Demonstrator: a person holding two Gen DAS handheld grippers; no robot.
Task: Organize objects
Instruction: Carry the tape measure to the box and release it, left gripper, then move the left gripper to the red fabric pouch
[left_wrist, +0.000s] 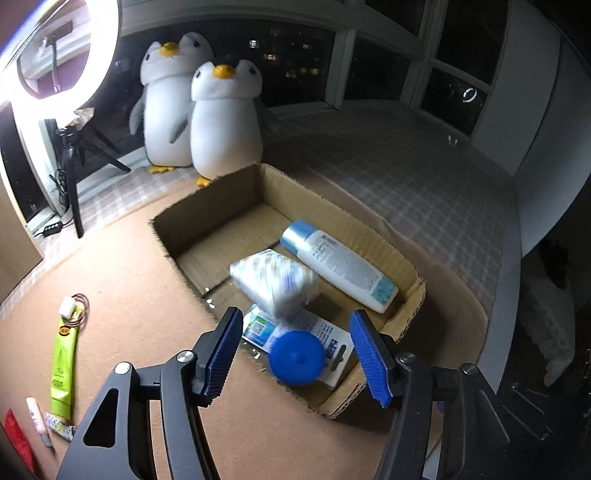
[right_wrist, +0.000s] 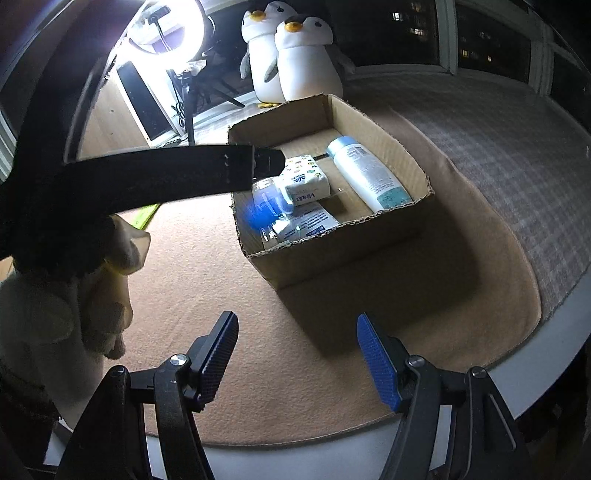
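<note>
Peach cloth (left_wrist: 147, 280) covers the desk. Left gripper (left_wrist: 295, 354) jaws gape over the cardboard box (left_wrist: 402, 254), blue-capped jar (left_wrist: 295, 356) loose between them. Right gripper (right_wrist: 295, 360) jaws are open, empty

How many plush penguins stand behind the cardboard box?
2. One penguin stands right behind the cardboard box's far corner; the other penguin stands beside it, nearer the ring light. Nothing suggests any more hidden.
</note>
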